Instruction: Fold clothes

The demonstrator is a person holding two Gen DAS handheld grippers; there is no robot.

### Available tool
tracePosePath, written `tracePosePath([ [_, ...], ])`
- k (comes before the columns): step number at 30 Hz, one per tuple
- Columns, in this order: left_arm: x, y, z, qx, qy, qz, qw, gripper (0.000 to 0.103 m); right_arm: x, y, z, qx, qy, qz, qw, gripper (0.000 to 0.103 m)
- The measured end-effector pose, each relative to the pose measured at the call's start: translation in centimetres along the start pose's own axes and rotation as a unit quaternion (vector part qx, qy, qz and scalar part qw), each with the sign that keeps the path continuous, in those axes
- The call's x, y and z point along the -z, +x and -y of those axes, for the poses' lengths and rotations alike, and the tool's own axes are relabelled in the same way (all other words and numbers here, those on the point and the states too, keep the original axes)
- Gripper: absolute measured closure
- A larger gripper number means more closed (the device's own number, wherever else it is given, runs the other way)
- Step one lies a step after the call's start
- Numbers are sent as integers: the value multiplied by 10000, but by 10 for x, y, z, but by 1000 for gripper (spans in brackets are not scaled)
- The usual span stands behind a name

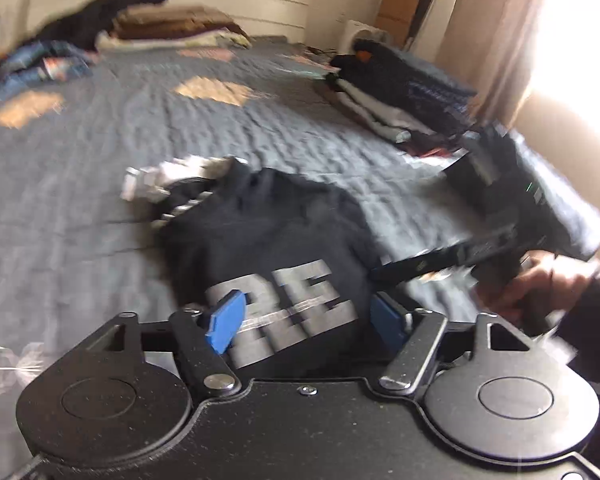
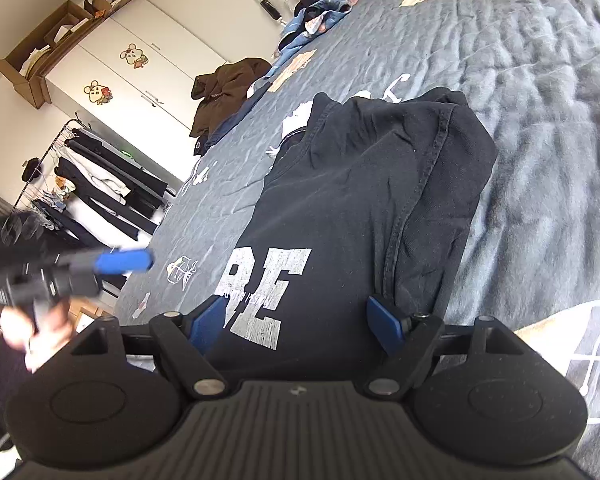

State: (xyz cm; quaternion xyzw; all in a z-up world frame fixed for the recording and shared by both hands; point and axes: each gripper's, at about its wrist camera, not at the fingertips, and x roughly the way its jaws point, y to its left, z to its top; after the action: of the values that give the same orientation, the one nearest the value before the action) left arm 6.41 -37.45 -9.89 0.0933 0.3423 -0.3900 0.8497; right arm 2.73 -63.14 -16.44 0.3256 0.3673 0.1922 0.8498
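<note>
Wardrobe (image 2: 140, 68): white, far left in the right wrist view, 2 cartoon stickers on the doors, cardboard boxes (image 2: 56, 36) on top.
Clothes rack (image 2: 96, 176): below it, dark garments hanging.
Left gripper (image 1: 304, 320): we had its jaws spread wide, nothing pinched; the blue pads sat either side of the printed letters, whether they touched the cloth we couldn't tell. Picture was blurry.
Black shirt (image 2: 364, 208): folded up on the grey quilt (image 2: 540, 100), roughly mid-bed, white "RE" lettering facing us.
Right gripper (image 2: 300, 324): jaws wide too, hovering over the near edge of the shirt, gripping nothing.
Folded stack (image 1: 404, 92): far right edge of the bed near the curtain (image 1: 496, 28), well apart from the shirt.
</note>
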Motion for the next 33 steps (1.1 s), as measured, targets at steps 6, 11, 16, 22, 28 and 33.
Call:
tracePosePath([
  [6,49,-32,31,-948,1053,7,9899,26,2,-4,-9,224,-91,41,9997,25],
  [11,74,-17,51,-1453,1903,-32,9709,26,5,-24,-25,384,-81,261,9989,25],
  [16,102,5,83,-1921,2843,171,9391,26,30,-38,-55,-98,-2,547,9985,25],
  [22,119,30,94,-2443,3542,69,9027,28,64,-17,-65,-292,203,249,9991,25],
  [28,129,21,77,-2769,3872,-2,8794,28,83,-23,-44,360,111,127,9992,28],
  [33,129,19,79,-2733,3922,-43,8783,31,85,-35,-35,436,-48,6,9990,36],
])
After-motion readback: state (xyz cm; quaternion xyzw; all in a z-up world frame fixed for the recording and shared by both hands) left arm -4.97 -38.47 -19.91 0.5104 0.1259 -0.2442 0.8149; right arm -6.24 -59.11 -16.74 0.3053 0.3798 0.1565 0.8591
